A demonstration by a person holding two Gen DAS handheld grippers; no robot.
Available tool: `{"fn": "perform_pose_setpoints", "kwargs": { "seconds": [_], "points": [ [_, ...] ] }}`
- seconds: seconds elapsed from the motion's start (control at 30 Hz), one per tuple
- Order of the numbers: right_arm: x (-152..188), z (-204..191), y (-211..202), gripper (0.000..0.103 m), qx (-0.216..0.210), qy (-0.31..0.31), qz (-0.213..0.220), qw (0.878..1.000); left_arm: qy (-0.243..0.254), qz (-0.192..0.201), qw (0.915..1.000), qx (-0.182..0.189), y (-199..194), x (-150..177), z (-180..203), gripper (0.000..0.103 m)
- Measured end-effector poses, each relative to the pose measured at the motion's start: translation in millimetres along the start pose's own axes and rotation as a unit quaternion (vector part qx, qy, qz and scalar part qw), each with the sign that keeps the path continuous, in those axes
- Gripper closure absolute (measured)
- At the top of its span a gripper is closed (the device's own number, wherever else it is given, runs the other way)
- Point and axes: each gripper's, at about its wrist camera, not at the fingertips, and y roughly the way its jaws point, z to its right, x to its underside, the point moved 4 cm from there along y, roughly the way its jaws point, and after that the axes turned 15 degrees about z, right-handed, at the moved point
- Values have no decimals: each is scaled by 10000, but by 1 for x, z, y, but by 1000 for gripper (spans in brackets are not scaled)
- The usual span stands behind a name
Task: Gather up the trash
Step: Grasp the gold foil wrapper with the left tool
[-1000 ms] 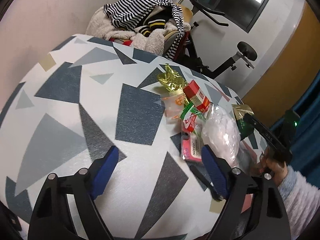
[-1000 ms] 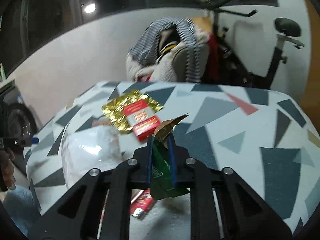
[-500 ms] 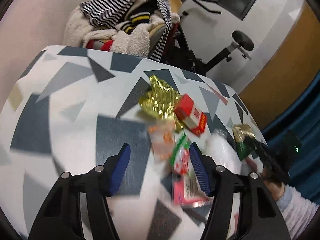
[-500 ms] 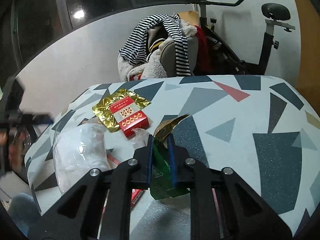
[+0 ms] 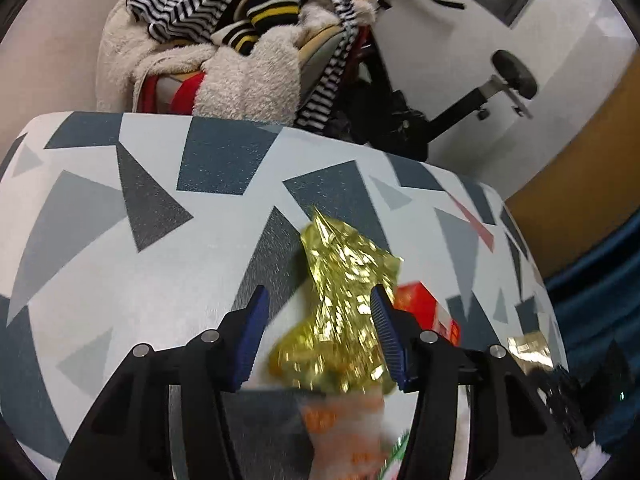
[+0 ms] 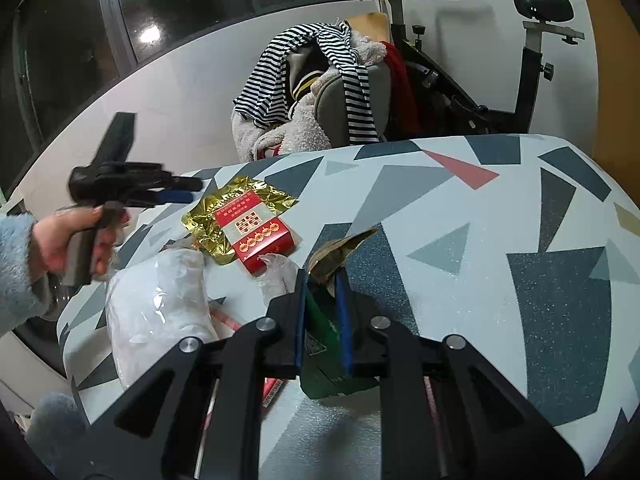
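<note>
My left gripper (image 5: 318, 308) is open, its jaws on either side of a crumpled gold foil wrapper (image 5: 344, 300) lying on the table. It also shows in the right wrist view (image 6: 176, 192), held above the table's left edge. A red box (image 5: 424, 312) lies just right of the foil; in the right wrist view the red box (image 6: 260, 236) rests on the gold foil (image 6: 204, 216). My right gripper (image 6: 322, 276) is shut on a green and gold wrapper (image 6: 328, 252). A clear plastic bag (image 6: 160, 304) lies to its left.
The table (image 5: 160, 272) has a white cover with grey and blue triangles. Behind it stands a chair heaped with clothes (image 5: 240, 40) and an exercise bike (image 6: 532, 60). An orange-printed clear wrapper (image 5: 344, 428) lies below the foil.
My left gripper has moved forward and right across the table, from well short of the trash to straddling the gold foil. My right gripper stays shut on the green wrapper.
</note>
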Motion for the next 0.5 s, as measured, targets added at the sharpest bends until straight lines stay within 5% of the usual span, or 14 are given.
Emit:
{"fn": "perform_pose_setpoints", "kwargs": {
  "seconds": [0.13,0.2,0.27,0.5],
  "points": [
    [0,5,2,86,21,119,-32,9999,-253,-357,9987,-268,23,5,-8,56],
    [0,6,3,86,27,151,-35,9999,-445,-355,9983,-107,25,8,-7,63],
    [0,6,2,86,29,153,-27,9999,-309,-347,9989,-115,24,11,-3,98],
    [0,7,3,86,126,145,-26,9998,318,289,9989,-207,-26,-19,12,98]
  ]
}}
